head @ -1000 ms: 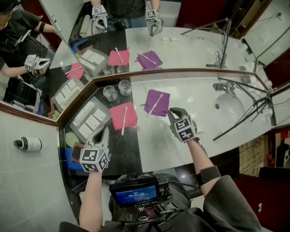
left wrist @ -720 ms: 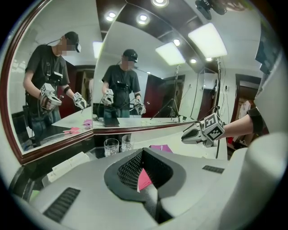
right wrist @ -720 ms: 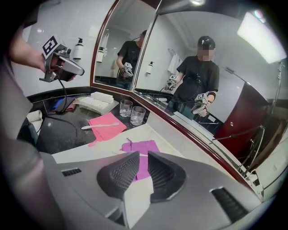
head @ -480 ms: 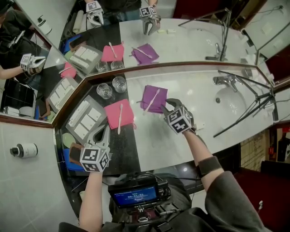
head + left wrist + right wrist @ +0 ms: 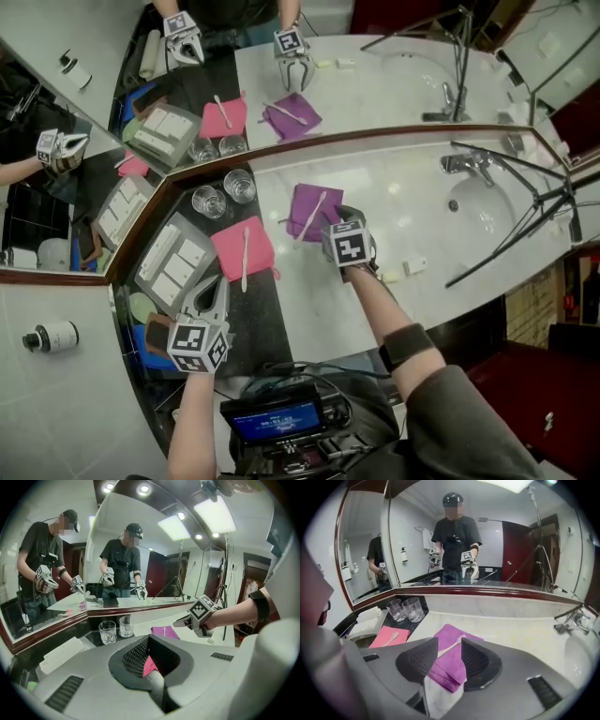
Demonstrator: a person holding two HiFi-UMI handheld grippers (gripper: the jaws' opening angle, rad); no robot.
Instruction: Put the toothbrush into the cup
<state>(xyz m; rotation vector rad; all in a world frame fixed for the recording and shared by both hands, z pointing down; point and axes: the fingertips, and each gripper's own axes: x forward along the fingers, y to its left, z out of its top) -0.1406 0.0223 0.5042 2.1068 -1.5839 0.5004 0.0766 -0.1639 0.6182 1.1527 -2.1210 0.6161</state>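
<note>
Flat on purple cloth [image 5: 302,199], toothbrush [image 5: 312,216] angles toward mirror [image 5: 375,84].

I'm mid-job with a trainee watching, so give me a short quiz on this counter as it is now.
1. How many glass cups stand before the mirror?
2. True or false: the purple cloth is bare.
3. Which gripper is shut? A: left gripper. B: right gripper.
Key: 1. Two. 2. False; a toothbrush lies on it. 3. A; the right gripper's jaws have just been opening, the toothbrush handle between them, ungripped.
</note>
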